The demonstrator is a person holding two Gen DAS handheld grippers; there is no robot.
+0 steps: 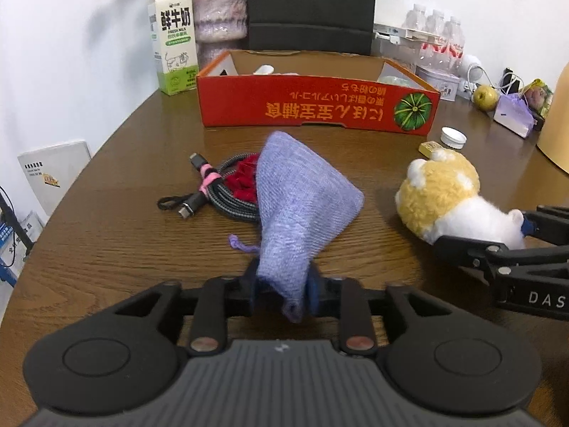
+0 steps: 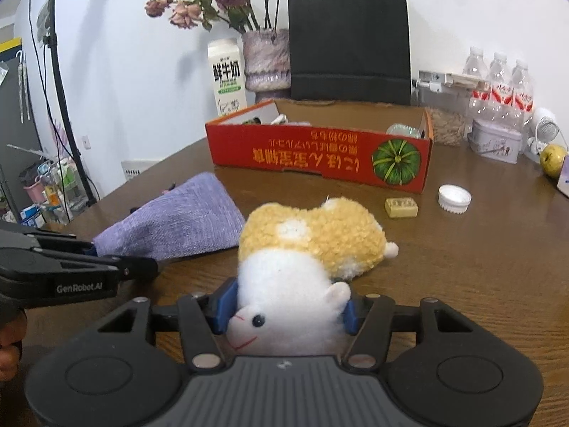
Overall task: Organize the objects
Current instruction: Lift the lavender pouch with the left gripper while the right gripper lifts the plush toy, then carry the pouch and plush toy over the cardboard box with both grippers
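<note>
Left wrist view: the left gripper is clamped on the gathered neck of a purple pouch, which is seen at frame centre above the wooden worktop. A coiled cable lies behind it at centre left, and a red cardboard box stands in the upper centre.

Right wrist view: the right gripper is closed on the white head end of a plush toy at lower centre. The purple pouch is shown just beside it at centre left, with the box behind.
</note>
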